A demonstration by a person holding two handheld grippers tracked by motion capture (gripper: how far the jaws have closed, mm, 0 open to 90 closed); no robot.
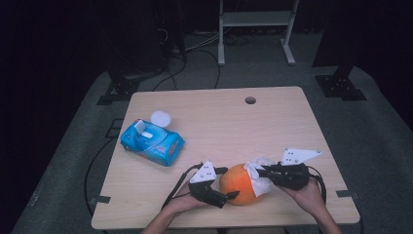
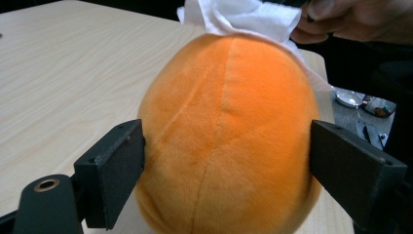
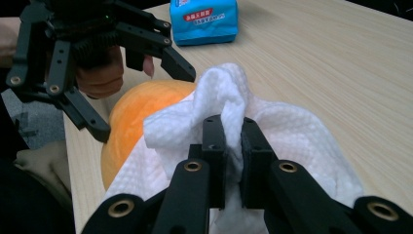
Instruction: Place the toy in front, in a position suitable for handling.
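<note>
Cloth point(image 3: 229, 105) is pinched between the pressed-together jaws of the right gripper point(image 3: 233, 129) and laid against the right side of the orange plush ball point(image 1: 239, 183), which sits on the near part of the table point(image 1: 229, 122). The left gripper point(image 1: 221, 194) has its jaws spread around the ball, pads just beside its sides. A blue wipes pack point(image 1: 153, 142) lies far left.

So there's a round orange plush ball point(image 1: 238, 184), fuzzy w/ stitched seams running top to bottom, sitting on the light wood surface point(image 1: 234, 122) near the front edge, approx. mid-right. A white textured wipe point(image 1: 259, 176), crumpled and bunched up, is draped over its right side, touching it. Ball's upright, not squashed afaict, and the wipe covers only part of it.
</note>
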